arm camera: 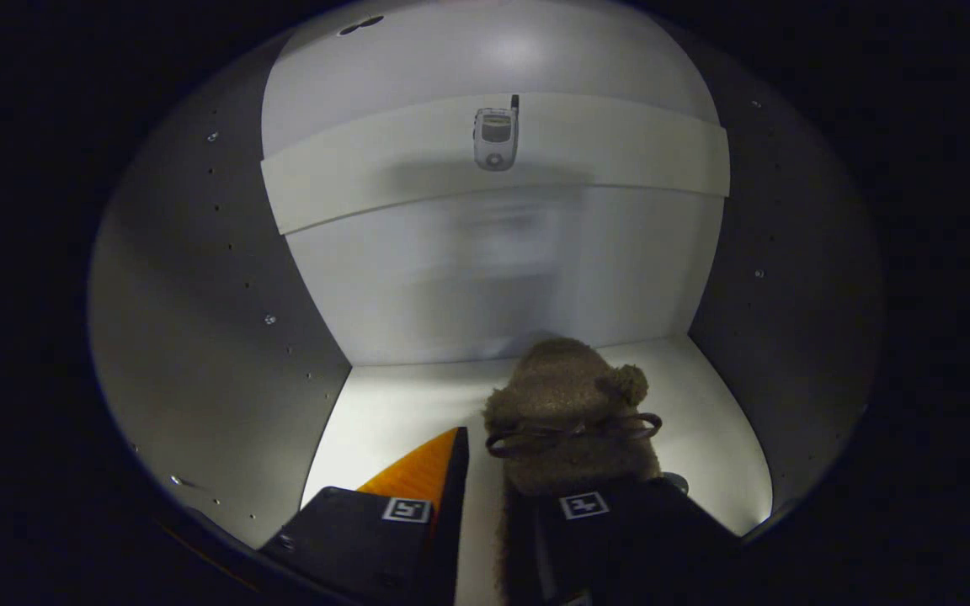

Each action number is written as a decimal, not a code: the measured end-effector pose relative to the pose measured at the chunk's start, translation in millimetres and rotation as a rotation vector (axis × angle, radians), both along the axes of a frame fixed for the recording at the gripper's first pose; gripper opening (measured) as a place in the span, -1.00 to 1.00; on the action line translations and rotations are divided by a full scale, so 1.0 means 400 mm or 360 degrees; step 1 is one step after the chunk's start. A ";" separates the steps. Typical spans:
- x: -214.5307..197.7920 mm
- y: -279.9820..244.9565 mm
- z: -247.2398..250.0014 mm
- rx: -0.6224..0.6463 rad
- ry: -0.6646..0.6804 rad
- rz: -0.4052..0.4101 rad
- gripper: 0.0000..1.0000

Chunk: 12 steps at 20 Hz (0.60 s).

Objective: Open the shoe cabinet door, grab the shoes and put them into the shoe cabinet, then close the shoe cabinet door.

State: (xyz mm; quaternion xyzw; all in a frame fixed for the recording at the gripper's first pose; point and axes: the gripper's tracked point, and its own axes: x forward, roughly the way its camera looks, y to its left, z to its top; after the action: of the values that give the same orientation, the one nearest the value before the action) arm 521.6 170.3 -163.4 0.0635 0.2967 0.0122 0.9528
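Note:
I am looking into the shoe cabinet (215,320), with its grey side walls, white back and white floor. A fuzzy brown shoe (565,396) with a pom-pom and a thin dark bow rests on the cabinet floor (392,412), toe toward the back wall. My gripper (523,475) reaches inside the cabinet. The right finger (611,518) lies against the shoe's heel end and covers it. A strip of white floor separates the left finger (422,480) from the shoe's side. The gripper looks open.
A white shelf (350,181) crosses the cabinet above the shoe, and a small flip phone (495,139) lies on it. Rows of peg holes dot both side walls. The floor to the left of the shoe is bare.

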 end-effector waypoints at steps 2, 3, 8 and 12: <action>-0.023 0.014 0.021 -0.0010 -0.0021 0.0023 0.28; -0.043 0.017 0.037 -0.0020 -0.0032 0.0028 0.45; -0.143 0.032 0.117 -0.0029 -0.0118 0.0061 0.92; -0.237 0.043 0.178 -0.0011 -0.0198 0.0102 0.96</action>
State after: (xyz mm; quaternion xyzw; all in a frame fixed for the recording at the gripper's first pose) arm 426.8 187.5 -92.3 0.0498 0.2390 0.0455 0.9687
